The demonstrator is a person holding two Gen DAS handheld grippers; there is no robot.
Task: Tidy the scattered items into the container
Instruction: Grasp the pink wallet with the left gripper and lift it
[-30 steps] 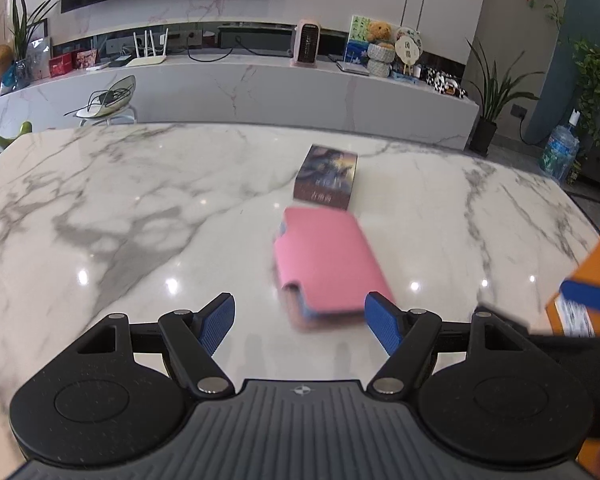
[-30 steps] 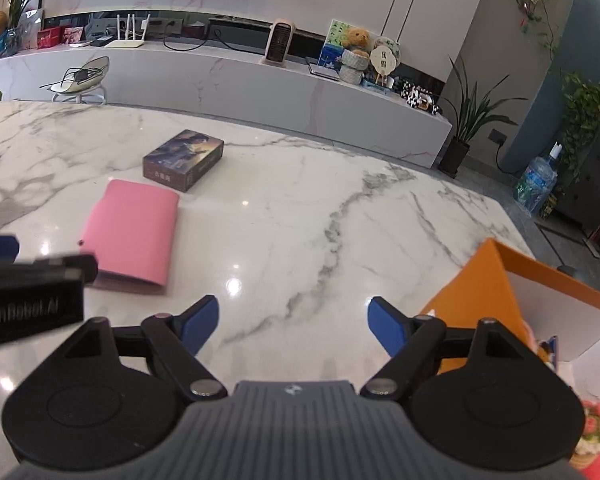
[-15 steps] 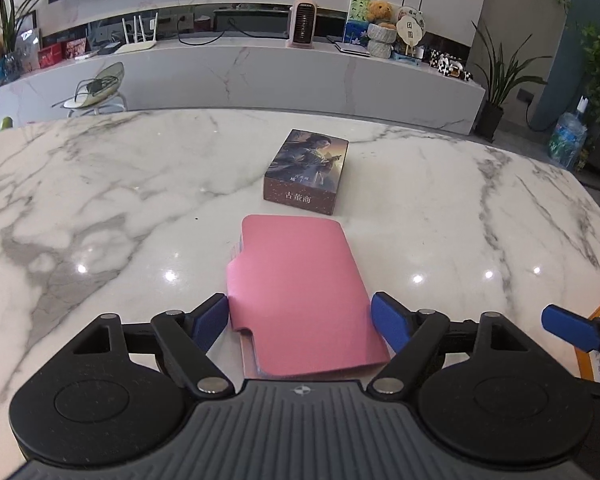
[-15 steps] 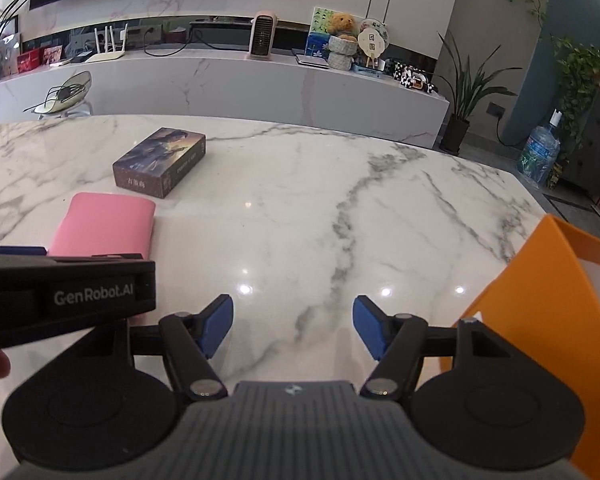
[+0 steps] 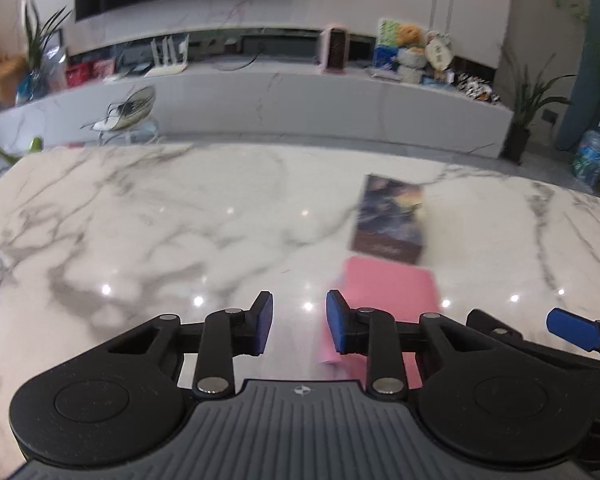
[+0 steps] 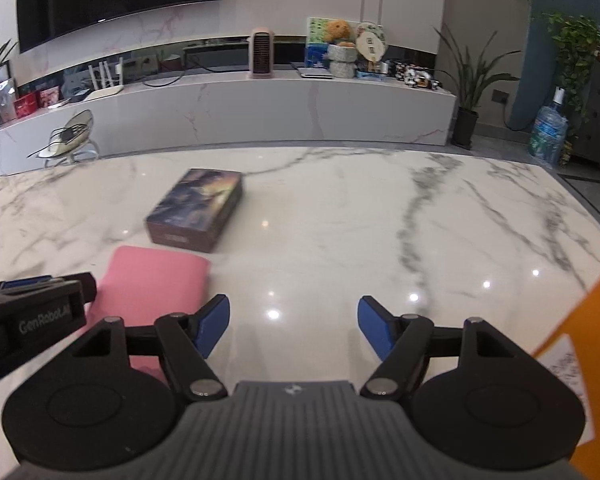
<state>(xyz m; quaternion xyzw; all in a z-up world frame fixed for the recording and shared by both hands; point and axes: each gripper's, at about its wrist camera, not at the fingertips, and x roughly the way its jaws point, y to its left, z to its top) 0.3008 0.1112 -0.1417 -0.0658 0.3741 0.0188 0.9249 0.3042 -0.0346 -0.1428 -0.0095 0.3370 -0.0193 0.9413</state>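
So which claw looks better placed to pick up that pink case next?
Probably the left claw: the pink case lies just ahead beside its right finger, with nothing between the pads. The right claw is open too, but faces bare marble table, case off to its left.

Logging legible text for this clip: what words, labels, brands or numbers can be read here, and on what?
"GenRobot.AI": white lettering on the black body of the left tool, seen in the right wrist view.
Dark illustrated box: a line of print on its near side, too blurred to read.
White label on the orange container: print too small to read.
Round fan on the far counter: marks unreadable.
Pink case: no text.
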